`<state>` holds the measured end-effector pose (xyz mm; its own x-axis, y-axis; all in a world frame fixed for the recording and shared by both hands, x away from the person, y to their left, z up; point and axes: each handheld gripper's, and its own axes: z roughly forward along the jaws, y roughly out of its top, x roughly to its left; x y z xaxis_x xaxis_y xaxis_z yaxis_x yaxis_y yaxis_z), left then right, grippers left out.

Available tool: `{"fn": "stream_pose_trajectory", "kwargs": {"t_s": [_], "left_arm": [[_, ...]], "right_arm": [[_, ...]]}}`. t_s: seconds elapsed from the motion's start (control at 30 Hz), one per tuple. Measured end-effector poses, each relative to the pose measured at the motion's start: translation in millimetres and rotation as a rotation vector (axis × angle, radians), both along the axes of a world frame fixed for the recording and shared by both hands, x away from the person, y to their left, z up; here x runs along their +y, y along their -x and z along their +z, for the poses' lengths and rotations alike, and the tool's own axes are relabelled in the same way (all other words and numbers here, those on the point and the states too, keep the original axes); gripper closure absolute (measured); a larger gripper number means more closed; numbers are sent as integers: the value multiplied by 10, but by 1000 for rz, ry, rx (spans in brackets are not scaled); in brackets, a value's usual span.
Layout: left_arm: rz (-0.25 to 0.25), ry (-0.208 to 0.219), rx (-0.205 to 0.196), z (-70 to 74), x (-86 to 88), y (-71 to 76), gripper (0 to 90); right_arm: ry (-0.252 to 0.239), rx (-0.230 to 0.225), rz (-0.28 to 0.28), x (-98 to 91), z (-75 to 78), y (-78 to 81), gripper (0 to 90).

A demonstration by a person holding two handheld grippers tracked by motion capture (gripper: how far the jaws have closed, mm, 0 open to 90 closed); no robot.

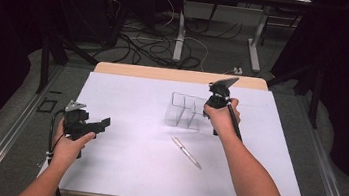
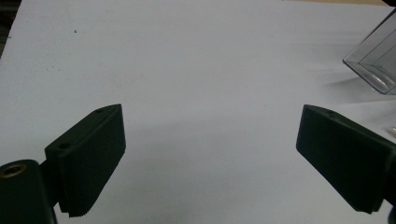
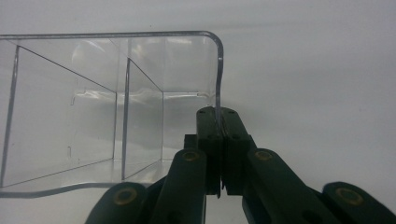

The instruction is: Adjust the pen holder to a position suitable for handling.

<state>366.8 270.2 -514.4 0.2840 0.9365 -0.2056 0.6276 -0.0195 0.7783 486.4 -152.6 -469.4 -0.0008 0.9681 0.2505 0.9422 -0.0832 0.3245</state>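
Clear plastic organiser box (image 1: 185,111), open-topped and split by thin transparent dividers into compartments, stands on the white sheet covering the table (image 1: 129,163), a little right of the sheet's middle and toward its far edge. At the box's right-hand wall the right gripper (image 1: 207,113), a black two-jaw tool in the person's right hand (image 1: 221,118), comes down from above; the right gripper view shows its jaws pressed together on the thin rim of that wall (image 3: 218,74), pinching the clear plastic near a rounded corner. Nearer the person than the box, and slightly to its right, a slim silver pen (image 1: 186,152) lies flat on the sheet, slanted, apart from the box. Well to the left of the box, near the sheet's left edge, the left gripper (image 1: 105,122) is held in the left hand (image 1: 70,145) with its jaws pointing toward the box; they stand spread wide, with only bare white sheet between them.
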Motion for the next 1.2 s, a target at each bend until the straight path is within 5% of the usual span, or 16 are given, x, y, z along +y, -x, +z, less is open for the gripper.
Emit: {"fn": "stream_pose_trajectory", "kwargs": {"t_s": [0.6,0.97,1.2], "left_arm": [[1,2,-3,3,-4,4,83],[3,0,-6,-10,-16,-2,83],[-2,-6,-2,-5,-14,0,83]], "right_arm": [[3,-5,27,188,-45,70,841],[-18,59,44,197,-36,93,821],[-44,56,68,195,-25,103,794]]}}
